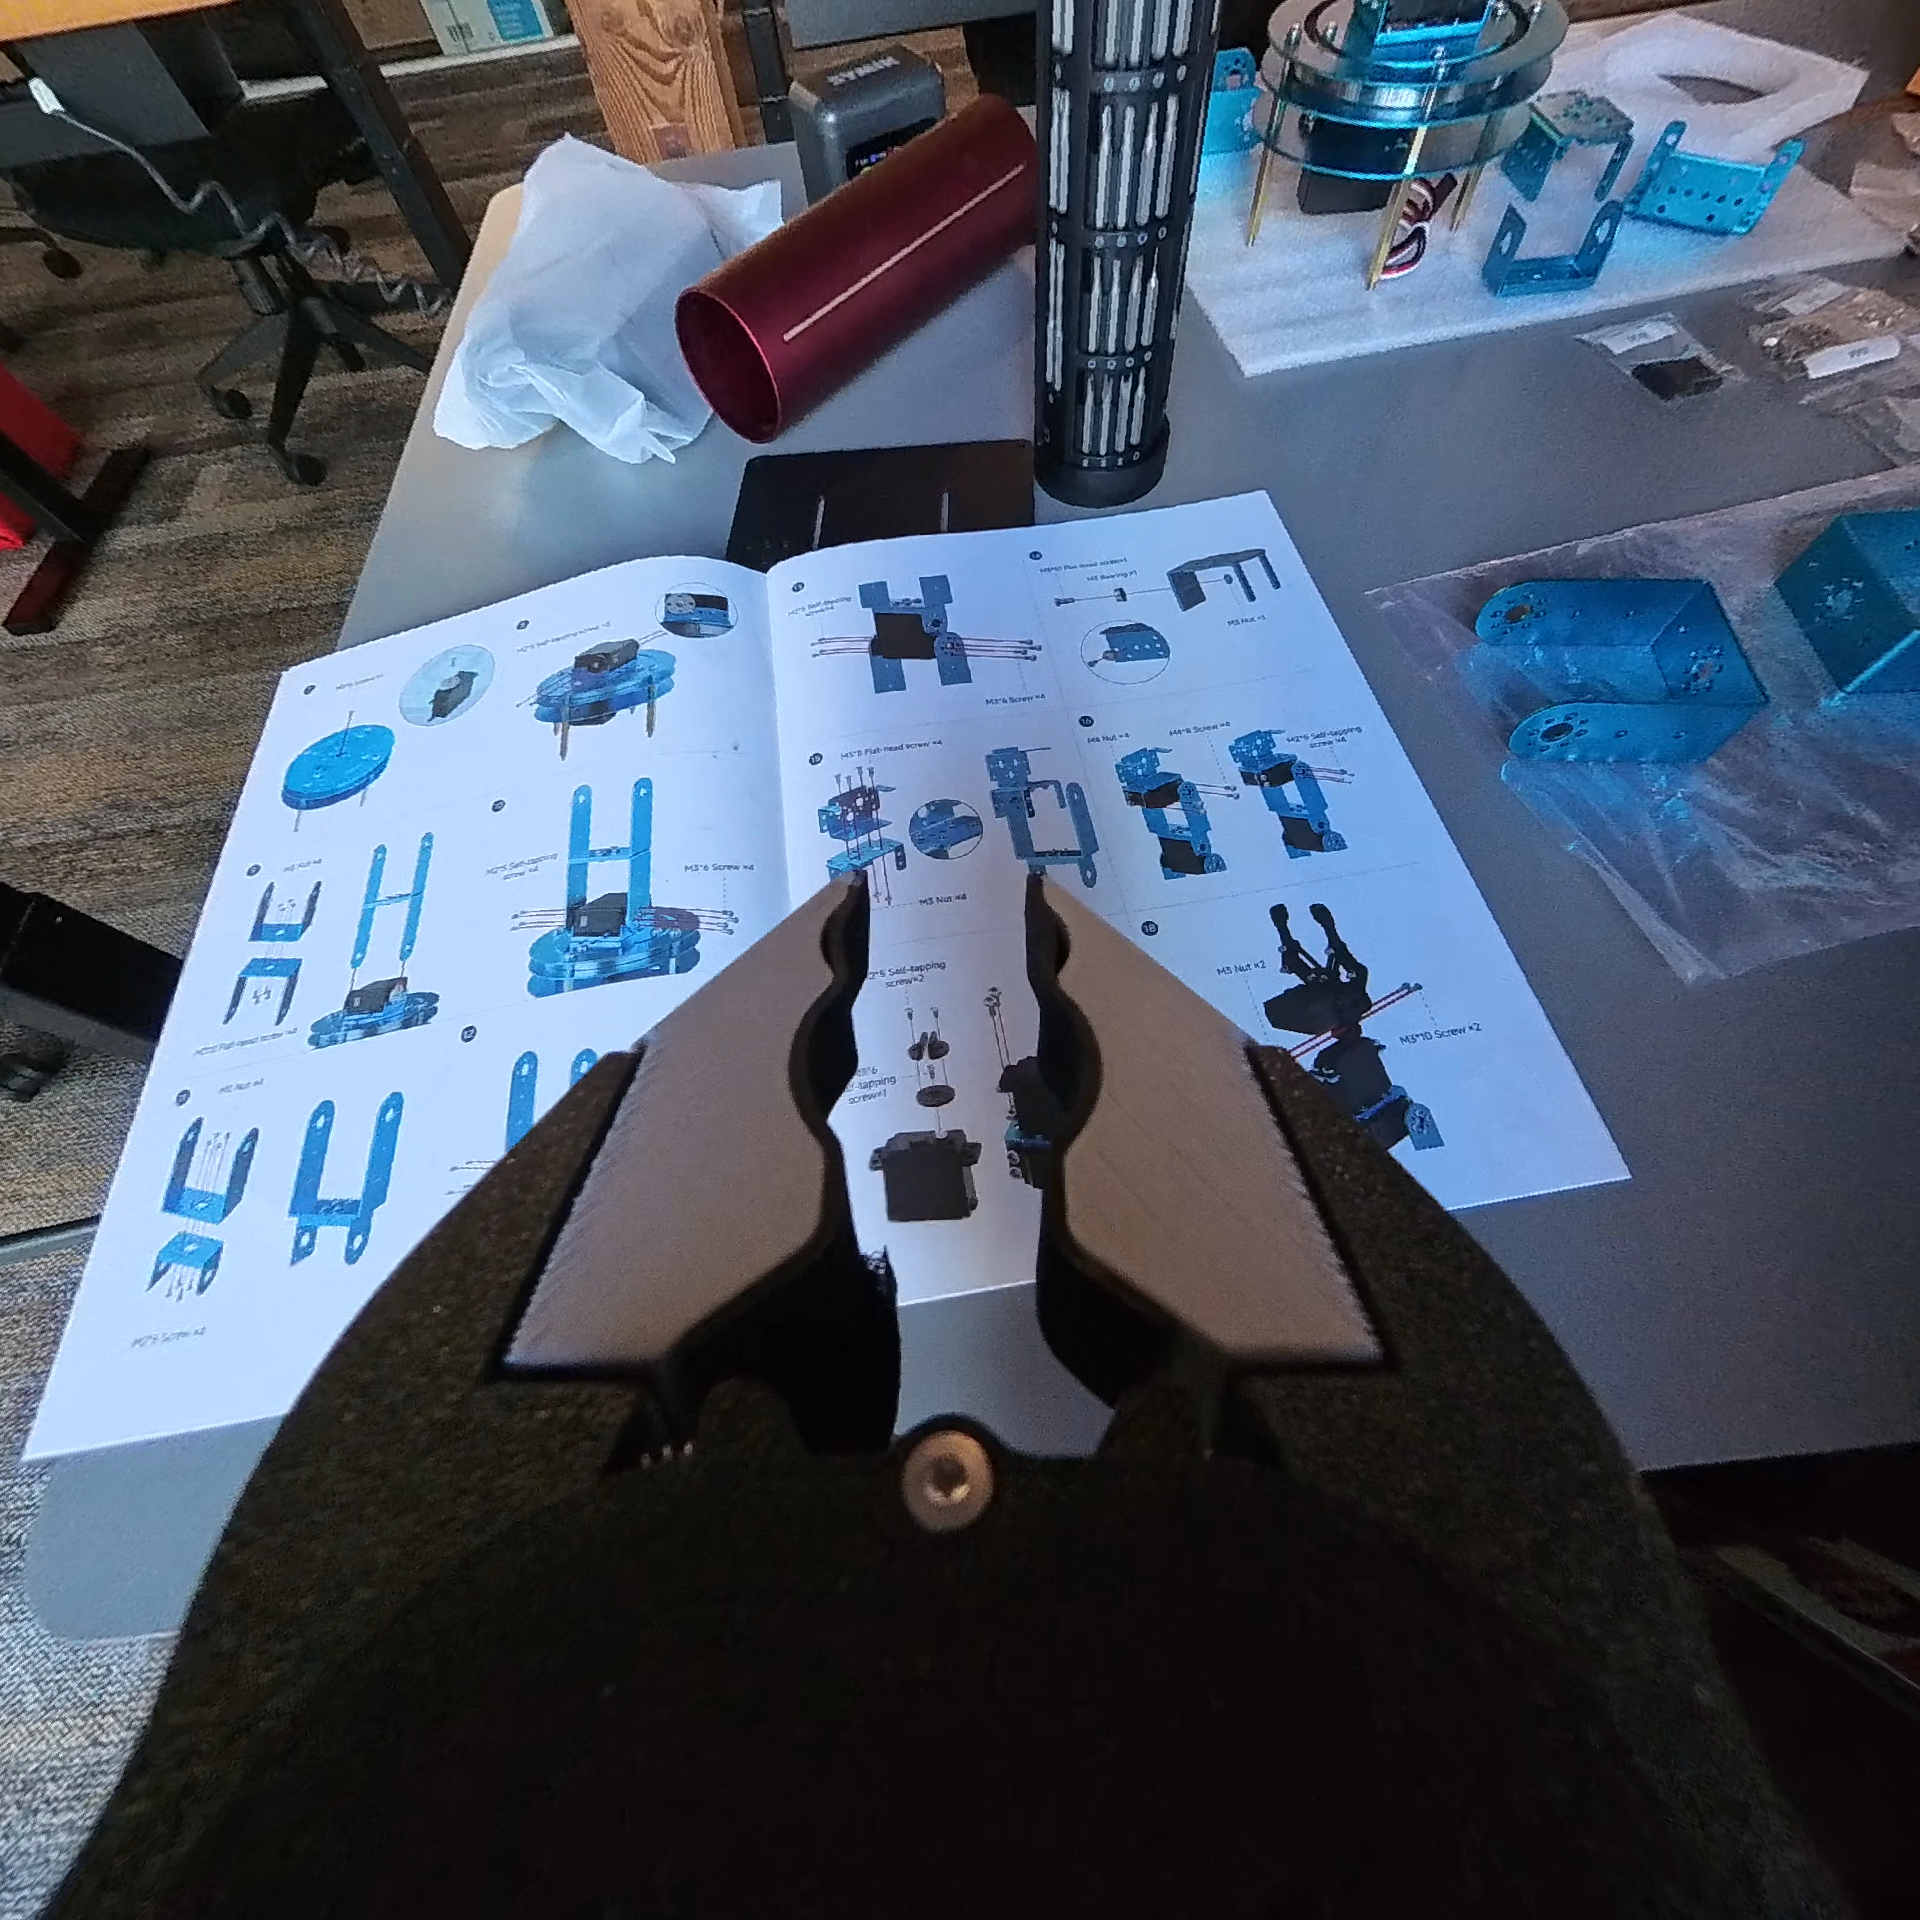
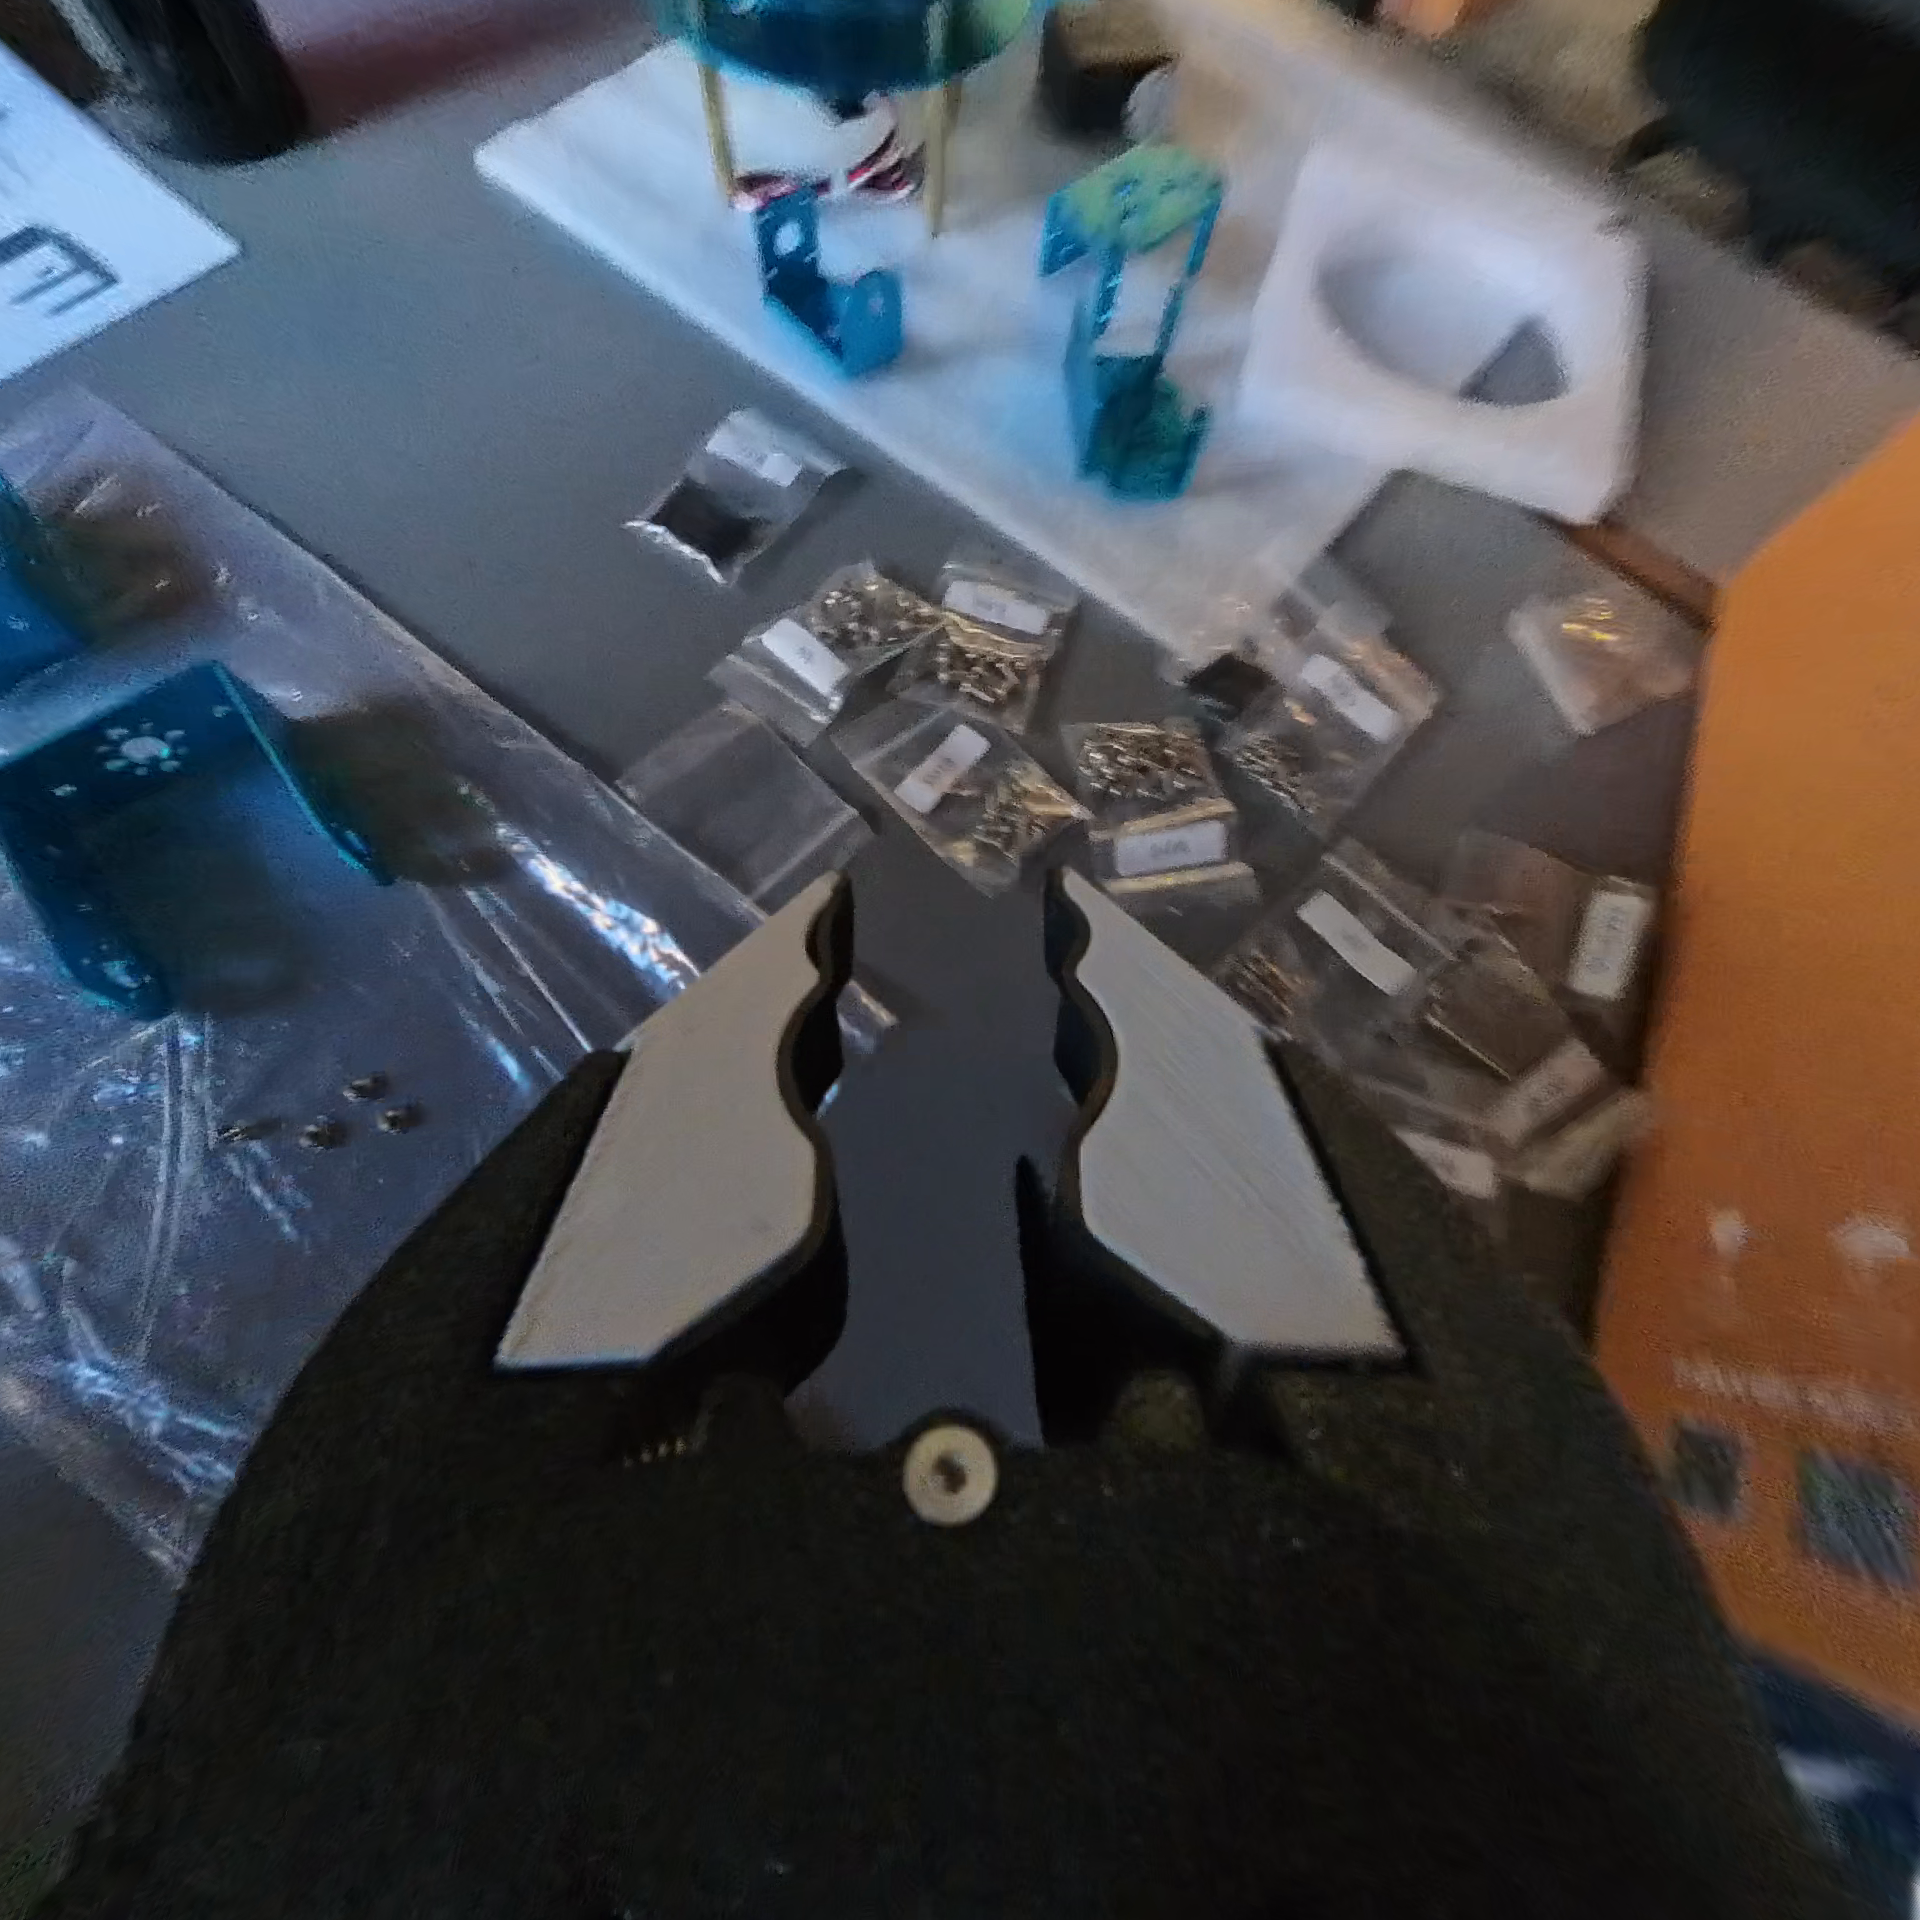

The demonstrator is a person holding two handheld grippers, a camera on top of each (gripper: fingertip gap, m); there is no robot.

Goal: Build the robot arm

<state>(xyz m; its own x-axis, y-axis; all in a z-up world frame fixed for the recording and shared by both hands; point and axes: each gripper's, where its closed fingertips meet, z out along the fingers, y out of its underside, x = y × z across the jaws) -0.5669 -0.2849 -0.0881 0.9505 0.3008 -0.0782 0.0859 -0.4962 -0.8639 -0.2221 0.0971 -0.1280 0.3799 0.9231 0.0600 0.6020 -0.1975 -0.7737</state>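
My left gripper [image 1: 948, 881] is open and empty, held above an open instruction booklet [image 1: 644, 935] with blue part diagrams that lies flat on the grey table [image 1: 1455, 499]. My right gripper [image 2: 948, 883] is open and empty, held above the table just short of several small clear bags of screws [image 2: 966, 779]. The right wrist view is blurred. Blue metal brackets [image 2: 145, 821] lie on clear plastic wrap to the right gripper's left. They also show in the left wrist view [image 1: 1621, 665], right of the booklet.
A red tube [image 1: 862, 270] lies on its side beyond the booklet, beside a black cylindrical rack [image 1: 1117, 249] and crumpled white paper [image 1: 582, 301]. A blue round assembly [image 1: 1403, 94] and brackets [image 2: 1127, 322] stand on white foam. An orange box [image 2: 1787, 1039] is at the right. Office chairs stand beyond the table's left edge. The gap from one gripper's tips to the other's is roughly 50 cm.
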